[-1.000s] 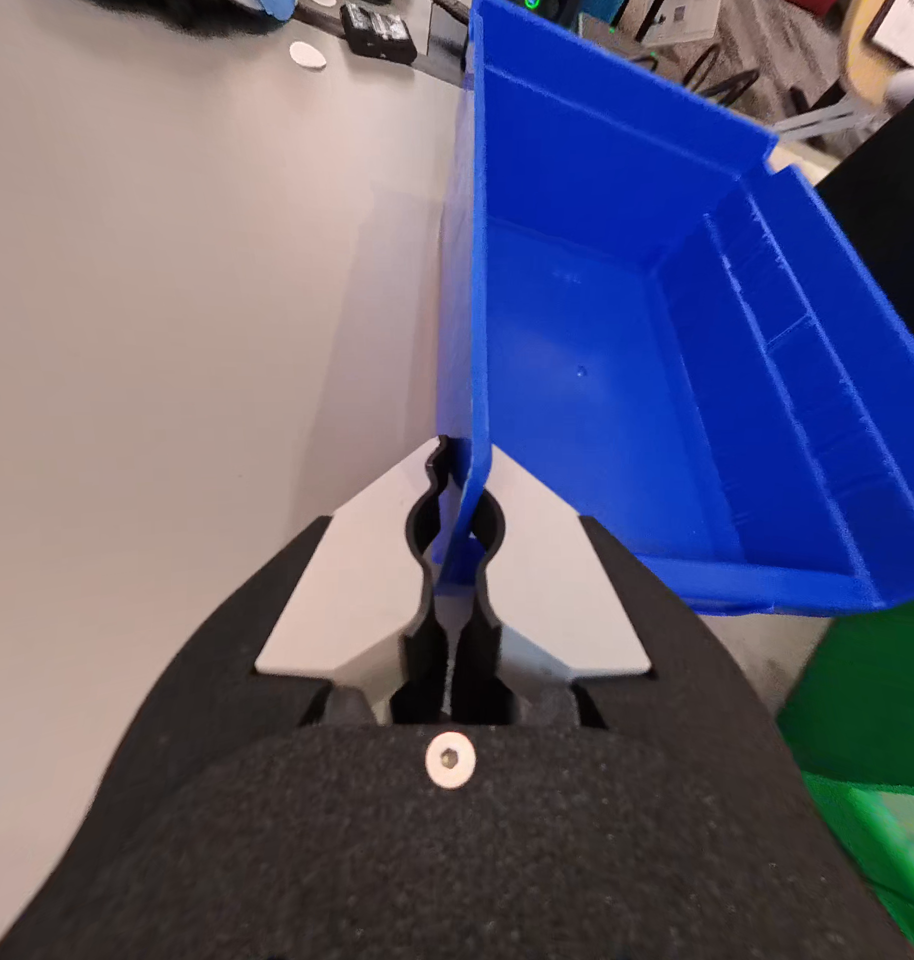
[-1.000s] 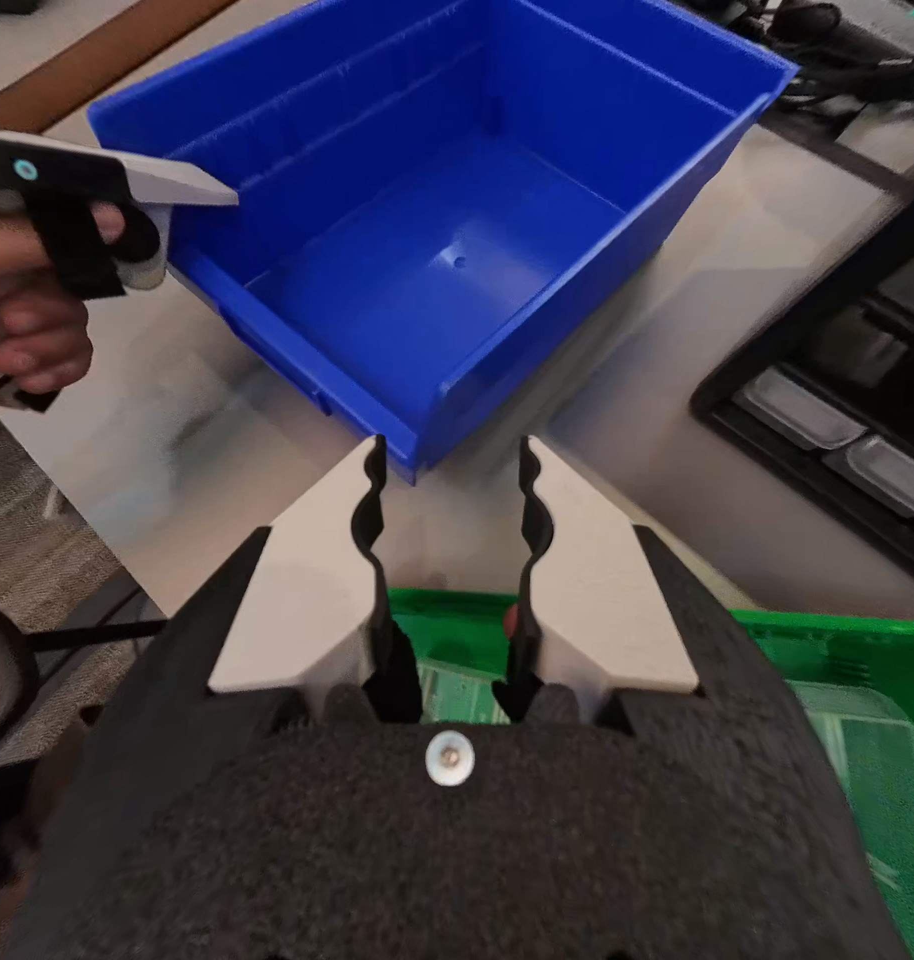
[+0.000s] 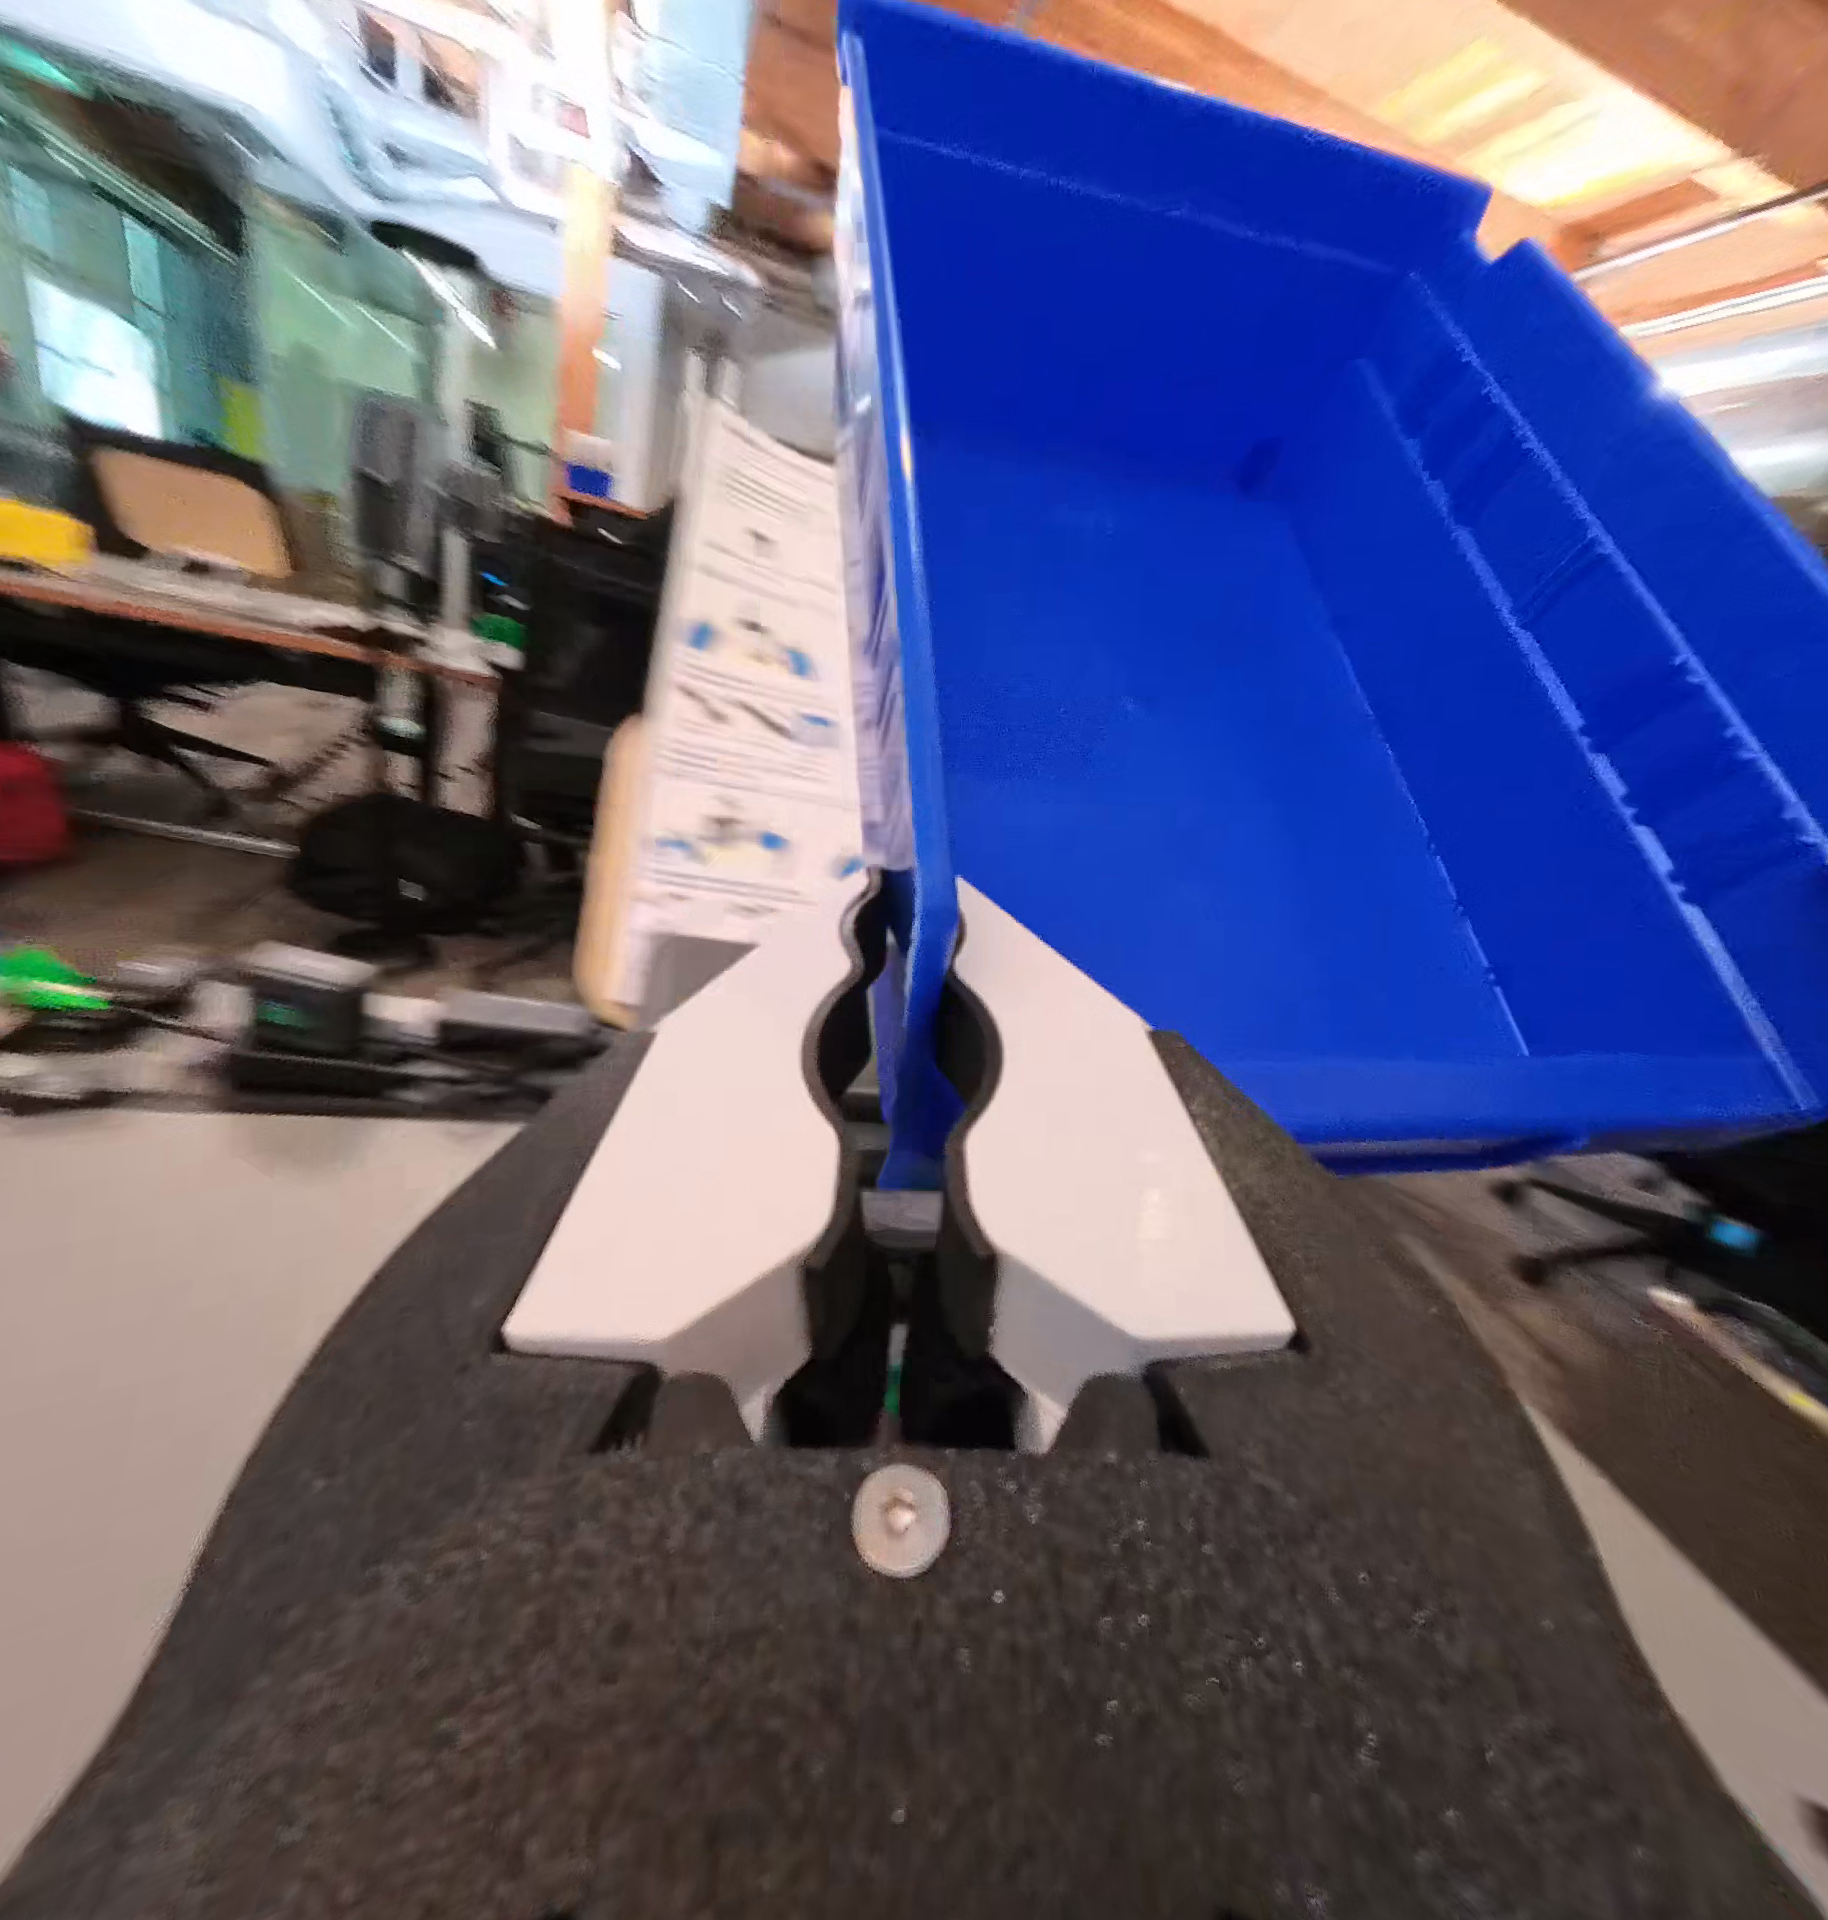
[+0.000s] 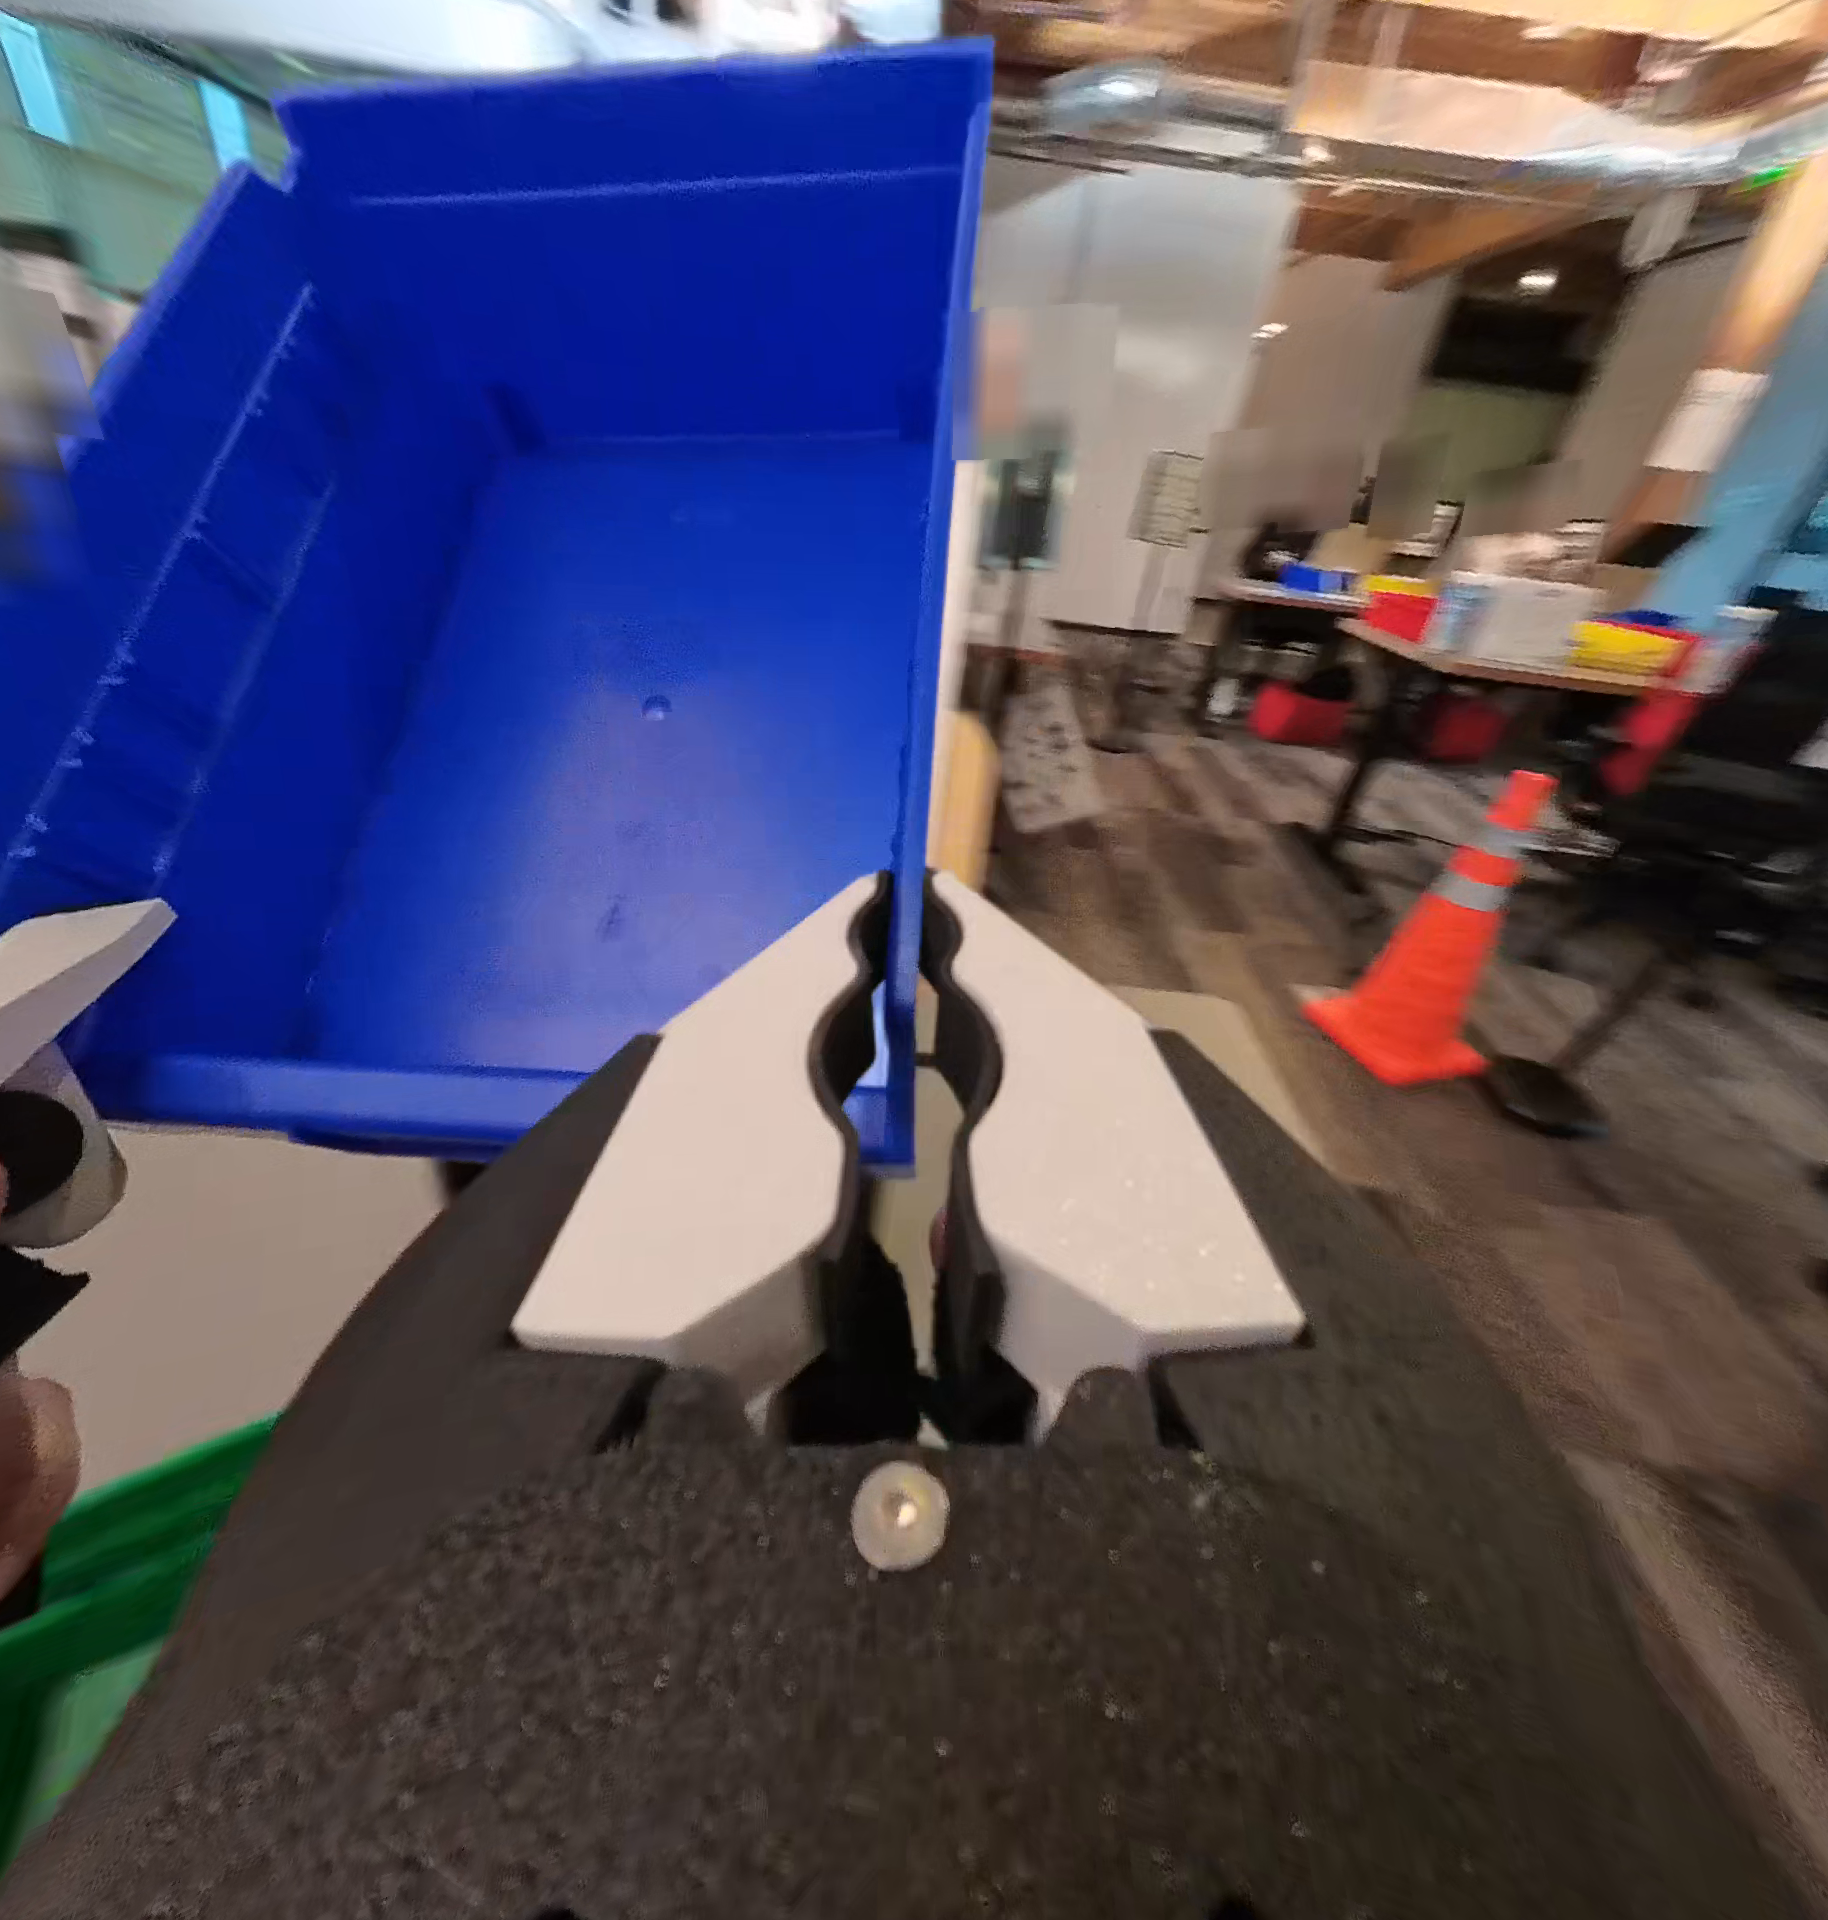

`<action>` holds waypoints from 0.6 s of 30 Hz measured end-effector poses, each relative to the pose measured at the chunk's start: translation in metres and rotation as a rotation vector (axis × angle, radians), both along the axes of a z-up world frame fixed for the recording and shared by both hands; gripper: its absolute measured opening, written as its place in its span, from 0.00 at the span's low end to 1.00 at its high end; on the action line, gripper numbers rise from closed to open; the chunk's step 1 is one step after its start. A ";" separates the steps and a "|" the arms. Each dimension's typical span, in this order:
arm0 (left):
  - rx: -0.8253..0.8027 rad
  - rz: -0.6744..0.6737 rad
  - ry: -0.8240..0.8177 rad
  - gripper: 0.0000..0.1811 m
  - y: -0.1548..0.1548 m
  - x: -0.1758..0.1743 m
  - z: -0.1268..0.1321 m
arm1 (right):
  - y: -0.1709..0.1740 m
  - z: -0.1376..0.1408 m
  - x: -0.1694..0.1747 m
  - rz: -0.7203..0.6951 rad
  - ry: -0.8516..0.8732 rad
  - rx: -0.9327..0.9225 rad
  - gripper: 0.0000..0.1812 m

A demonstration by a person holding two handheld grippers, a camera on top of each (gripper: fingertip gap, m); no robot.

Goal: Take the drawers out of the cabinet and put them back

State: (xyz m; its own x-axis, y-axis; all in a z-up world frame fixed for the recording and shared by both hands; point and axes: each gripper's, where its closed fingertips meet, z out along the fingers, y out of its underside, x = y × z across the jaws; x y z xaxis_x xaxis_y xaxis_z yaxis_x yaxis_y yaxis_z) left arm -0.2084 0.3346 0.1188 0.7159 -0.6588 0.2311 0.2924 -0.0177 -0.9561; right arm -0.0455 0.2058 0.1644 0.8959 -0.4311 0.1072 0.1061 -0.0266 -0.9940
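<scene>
An empty blue drawer bin (image 3: 1253, 675) is held in the air, tilted, with its open inside facing me. My left gripper (image 3: 915, 914) is shut on the bin's left side wall. My right gripper (image 4: 905, 899) is shut on the bin's right side wall; the bin (image 4: 577, 675) fills the left of that view. The left gripper's white fingertip (image 4: 58, 956) and the hand holding it show at the left edge of the right wrist view. The cabinet is not in view.
A grey table top (image 3: 162, 1299) lies below. A green bin (image 4: 79, 1621) sits low at the left in the right wrist view. An orange cone (image 4: 1440, 935) stands on the floor to the right. Desks, chairs and clutter lie farther off.
The right gripper, open and short of the bin a second ago, has closed on its right wall. Both grippers have lifted the bin off the table and tilted it up.
</scene>
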 end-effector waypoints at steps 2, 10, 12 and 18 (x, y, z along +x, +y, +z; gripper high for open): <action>-0.075 -0.112 -0.013 0.02 -0.044 0.069 -0.012 | -0.056 -0.003 0.054 -0.121 0.001 -0.045 0.01; -0.292 -0.347 0.193 0.02 -0.197 0.274 -0.152 | -0.200 -0.110 0.230 -0.407 0.117 -0.256 0.01; -0.326 -0.308 0.255 0.02 -0.199 0.291 -0.189 | -0.188 -0.153 0.260 -0.366 0.211 -0.293 0.01; -0.402 -0.118 0.405 0.02 -0.134 0.297 -0.263 | -0.093 -0.243 0.292 -0.227 0.359 -0.316 0.02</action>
State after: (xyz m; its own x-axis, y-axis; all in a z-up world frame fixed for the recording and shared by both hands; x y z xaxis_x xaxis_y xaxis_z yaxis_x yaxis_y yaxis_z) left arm 0.0888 0.2010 -0.1440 0.7264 -0.6567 0.2028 -0.1209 -0.4126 -0.9029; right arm 0.2468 0.1124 -0.0787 0.7881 -0.6147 -0.0327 -0.2825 -0.3140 -0.9064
